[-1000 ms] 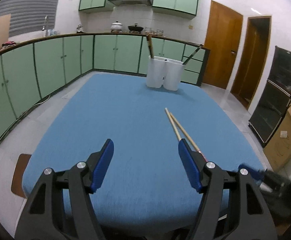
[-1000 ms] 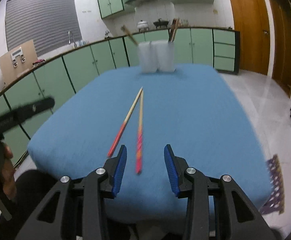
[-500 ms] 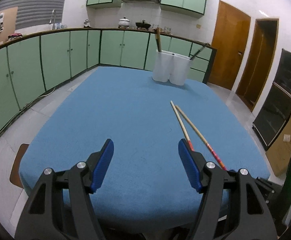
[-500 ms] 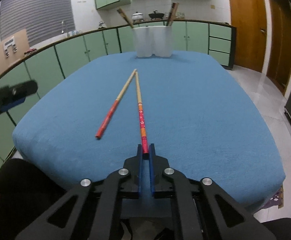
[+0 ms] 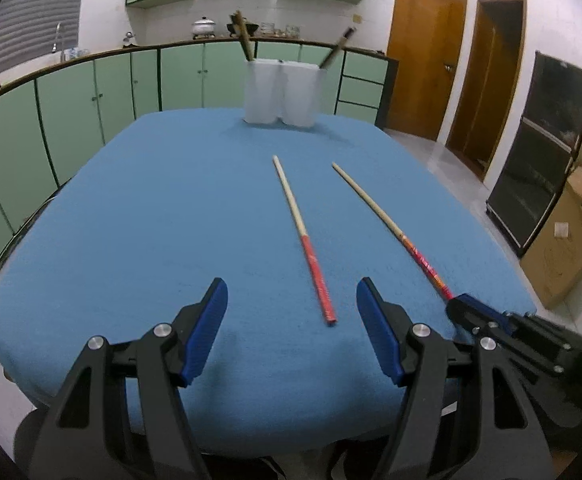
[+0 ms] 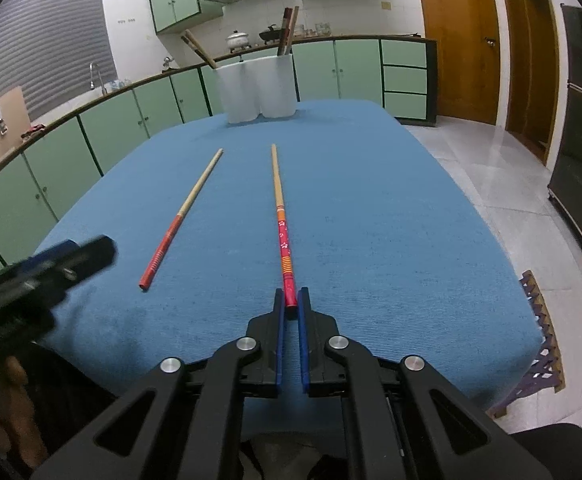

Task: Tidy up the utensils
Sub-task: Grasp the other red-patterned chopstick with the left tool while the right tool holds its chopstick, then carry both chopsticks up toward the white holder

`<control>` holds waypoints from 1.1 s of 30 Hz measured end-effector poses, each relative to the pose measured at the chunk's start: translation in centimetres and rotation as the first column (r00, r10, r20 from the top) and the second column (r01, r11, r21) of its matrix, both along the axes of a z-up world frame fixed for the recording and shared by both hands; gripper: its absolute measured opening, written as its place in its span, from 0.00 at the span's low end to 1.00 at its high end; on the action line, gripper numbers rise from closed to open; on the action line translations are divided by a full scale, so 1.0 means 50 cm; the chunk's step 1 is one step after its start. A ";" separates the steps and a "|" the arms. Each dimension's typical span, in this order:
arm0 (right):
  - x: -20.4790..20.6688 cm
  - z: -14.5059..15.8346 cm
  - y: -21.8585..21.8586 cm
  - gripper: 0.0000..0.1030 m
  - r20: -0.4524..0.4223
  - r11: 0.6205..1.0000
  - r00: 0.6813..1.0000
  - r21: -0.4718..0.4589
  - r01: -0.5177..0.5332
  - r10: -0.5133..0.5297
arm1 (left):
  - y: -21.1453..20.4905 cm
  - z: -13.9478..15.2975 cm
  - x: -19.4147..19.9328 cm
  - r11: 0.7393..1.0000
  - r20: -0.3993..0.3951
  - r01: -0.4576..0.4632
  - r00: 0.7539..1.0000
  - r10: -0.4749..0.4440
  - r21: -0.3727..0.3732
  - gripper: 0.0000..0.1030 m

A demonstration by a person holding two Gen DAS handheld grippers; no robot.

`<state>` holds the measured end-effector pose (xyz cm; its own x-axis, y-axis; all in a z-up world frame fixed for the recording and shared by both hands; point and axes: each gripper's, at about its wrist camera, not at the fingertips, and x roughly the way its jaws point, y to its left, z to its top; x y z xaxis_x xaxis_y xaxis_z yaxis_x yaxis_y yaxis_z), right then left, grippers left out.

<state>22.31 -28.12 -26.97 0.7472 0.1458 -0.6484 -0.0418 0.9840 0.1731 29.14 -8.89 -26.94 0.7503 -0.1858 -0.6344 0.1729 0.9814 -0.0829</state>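
Note:
Two long chopsticks with red ends lie on the blue table (image 5: 139, 216). My right gripper (image 6: 289, 300) is shut on the red end of the right chopstick (image 6: 279, 204), which also shows in the left wrist view (image 5: 387, 224) with the right gripper (image 5: 457, 302) at its tip. The left chopstick (image 5: 303, 236) (image 6: 179, 216) rests free on the cloth. My left gripper (image 5: 291, 300) stands open just short of its red end, which lies between the fingers' line; the pads do not touch it. It appears blurred at the left of the right wrist view (image 6: 67, 260).
Two white utensil cups (image 5: 281, 92) (image 6: 257, 88) stand at the table's far edge, each with wooden sticks (image 5: 243, 34) leaning in it. Green cabinets curve behind and to the left. A cardboard box (image 5: 571, 236) and dark cabinet (image 5: 547, 152) stand right of the table.
My right gripper closed on the red end of the right chopstick and swung it apart from the other. My left gripper moved forward and down toward the left chopstick's red end.

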 end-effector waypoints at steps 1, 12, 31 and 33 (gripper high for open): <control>-0.002 0.000 -0.002 0.07 0.000 1.000 1.000 0.004 -0.002 0.002 | -0.007 -0.007 0.004 1.000 -0.006 -0.001 1.000 0.001 0.008 0.63; -0.002 -0.003 0.006 0.20 0.023 0.998 0.998 -0.032 -0.062 0.063 | -0.028 -0.049 0.028 0.999 -0.021 -0.009 1.000 0.010 0.051 0.59; -0.002 0.037 0.003 0.06 0.043 0.997 0.996 -0.014 -0.077 0.078 | 0.007 0.001 -0.004 0.999 -0.047 -0.010 0.999 0.008 -0.050 0.05; -0.012 0.062 0.003 0.06 0.069 0.997 0.994 -0.011 -0.079 0.079 | 0.015 0.019 -0.013 0.998 -0.043 -0.014 0.999 0.011 -0.062 0.05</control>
<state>21.74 -27.96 -23.89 0.7764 0.2012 -0.5972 -0.1309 0.9785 0.1595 28.48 -8.13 -26.00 0.7254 -0.2168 -0.6533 0.1555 0.9762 -0.1513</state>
